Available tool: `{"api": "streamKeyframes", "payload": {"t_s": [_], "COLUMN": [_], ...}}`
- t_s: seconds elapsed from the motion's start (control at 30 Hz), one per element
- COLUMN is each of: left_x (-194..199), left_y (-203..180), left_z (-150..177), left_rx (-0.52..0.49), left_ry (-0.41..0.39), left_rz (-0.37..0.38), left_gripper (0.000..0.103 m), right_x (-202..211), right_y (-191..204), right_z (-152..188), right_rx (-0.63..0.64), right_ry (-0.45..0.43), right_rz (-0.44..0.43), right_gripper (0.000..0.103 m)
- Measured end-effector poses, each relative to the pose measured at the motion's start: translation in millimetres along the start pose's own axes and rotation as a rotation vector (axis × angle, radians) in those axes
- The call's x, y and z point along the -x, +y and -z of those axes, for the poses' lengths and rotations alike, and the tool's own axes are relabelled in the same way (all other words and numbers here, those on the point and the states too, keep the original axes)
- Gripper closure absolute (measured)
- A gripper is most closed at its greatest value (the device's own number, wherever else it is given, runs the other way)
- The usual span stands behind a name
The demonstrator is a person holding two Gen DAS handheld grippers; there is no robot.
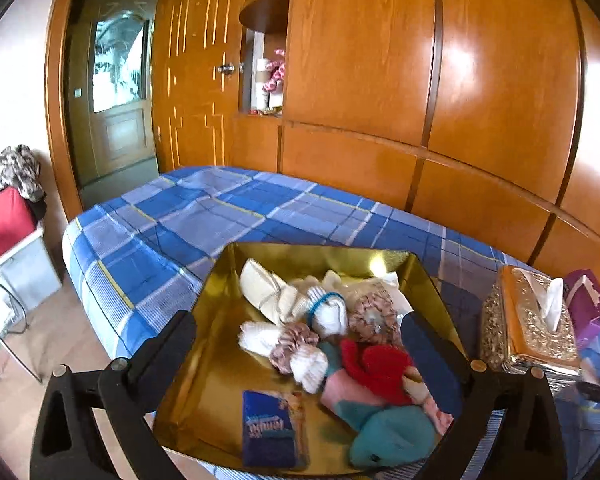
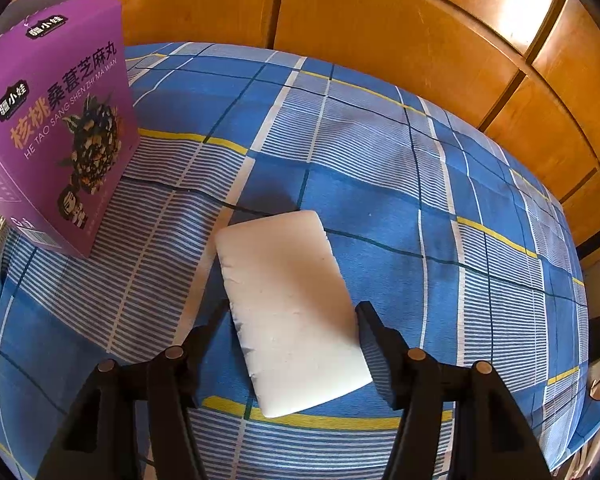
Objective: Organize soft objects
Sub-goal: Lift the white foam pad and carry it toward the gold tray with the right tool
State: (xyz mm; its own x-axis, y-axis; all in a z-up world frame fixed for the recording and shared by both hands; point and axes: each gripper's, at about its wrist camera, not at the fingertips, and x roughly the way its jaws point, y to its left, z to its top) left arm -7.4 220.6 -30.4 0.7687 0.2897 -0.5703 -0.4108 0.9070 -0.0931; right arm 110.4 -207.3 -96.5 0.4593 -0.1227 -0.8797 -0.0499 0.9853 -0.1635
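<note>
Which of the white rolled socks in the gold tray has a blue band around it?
The middle white sock roll; the other rolls show no blue band.

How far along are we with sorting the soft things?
Done: the gold tray already holds rolled socks, scrunchies and a teal plush. The left hand-held gripper hangs open and empty above it. In hand: the right hand-held gripper straddles the white sponge on the bed. Left: moving that sponge to the tray.

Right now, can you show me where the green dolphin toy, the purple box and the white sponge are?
green dolphin toy (image 1: 392, 436): left wrist view, on its body.
purple box (image 2: 56, 120): right wrist view, on its front face.
white sponge (image 2: 288, 300): right wrist view, on its top.
</note>
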Motion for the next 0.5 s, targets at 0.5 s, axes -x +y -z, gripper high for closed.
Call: {"api": "streamKeyframes", "payload": {"t_s": [0.5], "left_x": [11.0], "left_y": [-16.1], "left_z": [24.4], "left_rx": [-0.110], "left_ry": [-0.001], "left_rz": [-0.022], "left_gripper": [0.000], "right_x": [-0.3], "right_y": [0.7], "right_z": [2.6], "right_rx": [-0.017], "right_ry": [-0.014], "right_rz": [0.010], "right_gripper": [0.041]}}
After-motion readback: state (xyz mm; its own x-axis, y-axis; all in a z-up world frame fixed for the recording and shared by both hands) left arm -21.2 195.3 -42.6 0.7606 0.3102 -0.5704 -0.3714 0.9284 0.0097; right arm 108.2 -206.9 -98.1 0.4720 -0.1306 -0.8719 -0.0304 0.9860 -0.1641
